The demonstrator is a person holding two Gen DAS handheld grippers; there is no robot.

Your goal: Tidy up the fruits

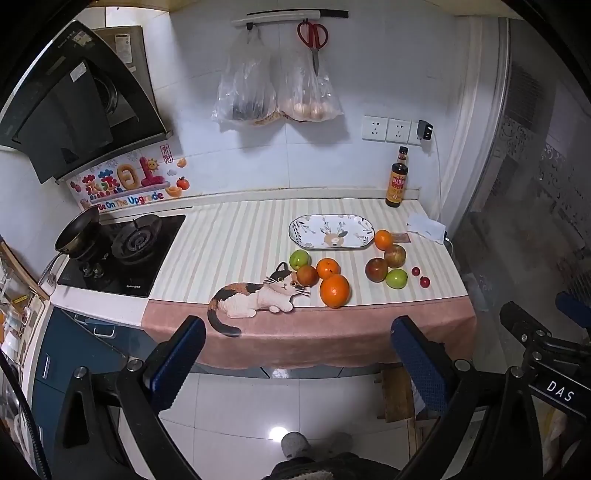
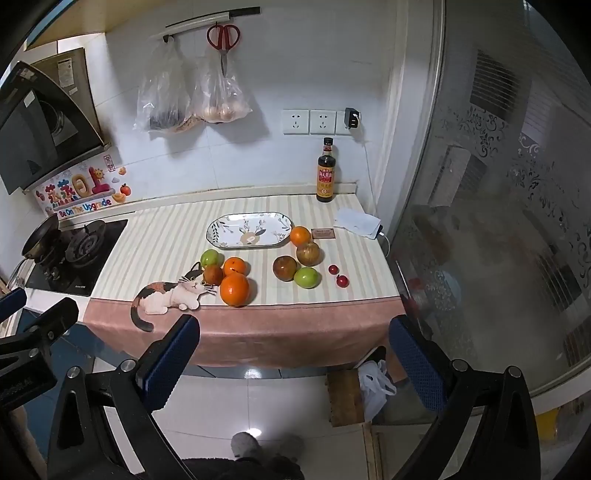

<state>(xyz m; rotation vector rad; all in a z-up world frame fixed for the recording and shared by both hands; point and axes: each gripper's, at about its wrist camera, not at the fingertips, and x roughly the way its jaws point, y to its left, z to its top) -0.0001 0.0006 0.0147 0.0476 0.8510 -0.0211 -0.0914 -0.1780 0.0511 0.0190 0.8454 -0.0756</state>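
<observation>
Wall sticker (image 1: 125, 188) reads "Be On The Upgrade".

Cloth (image 1: 240, 236): cream w/ pale beige stripes, pink front band, calico cat print (image 1: 255, 295) in white/orange/black. Plate (image 1: 331, 232): white, dark rim, grey-green leaf sprigs, tan deer head at centre. Three oranges, bright orange, biggest (image 1: 334, 290) at front. Two green apples (image 2: 306, 277), two dull red-brown apples (image 2: 284, 268), one smaller red-brown fruit (image 1: 307, 275), two small deep-red fruits (image 2: 342, 281). Bottle (image 2: 325, 171): dark brown, yellow/red label. Scissors (image 1: 313, 35): red handles. Gripper pads (image 1: 173, 365): blue, dotted texture, on black frames.
</observation>
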